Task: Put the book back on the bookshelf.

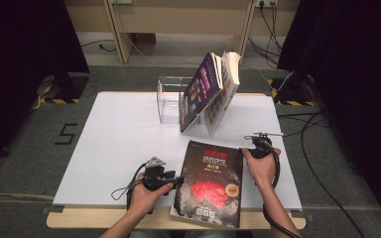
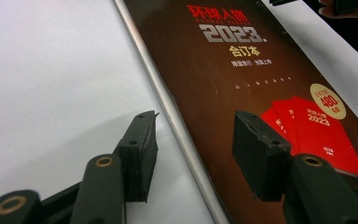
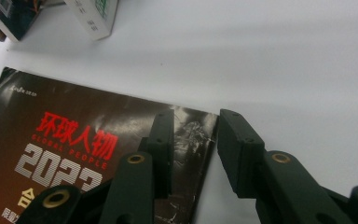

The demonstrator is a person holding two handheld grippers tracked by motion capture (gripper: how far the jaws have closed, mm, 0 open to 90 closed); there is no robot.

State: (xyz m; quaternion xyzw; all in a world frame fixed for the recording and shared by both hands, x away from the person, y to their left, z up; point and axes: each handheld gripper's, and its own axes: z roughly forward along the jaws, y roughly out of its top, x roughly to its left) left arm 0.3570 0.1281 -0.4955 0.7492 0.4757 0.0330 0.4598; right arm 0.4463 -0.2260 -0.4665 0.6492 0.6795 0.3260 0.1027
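- A dark-covered book (image 1: 210,183) marked "2023" in grey and red lies flat at the near edge of the white tabletop (image 1: 114,144), its lower end overhanging that edge, between the person's two hands.
- The left claw (image 1: 177,180) sits at the book's left edge; in the left gripper view its jaws stand apart and straddle that edge, one over the tabletop, one over the cover, neither pad pressing.
- The right claw (image 1: 248,142) sits at the book's far right corner, jaws parted astride the corner with nothing gripped.
- Behind, two books (image 1: 209,91) lean together beside a clear box (image 1: 168,99).
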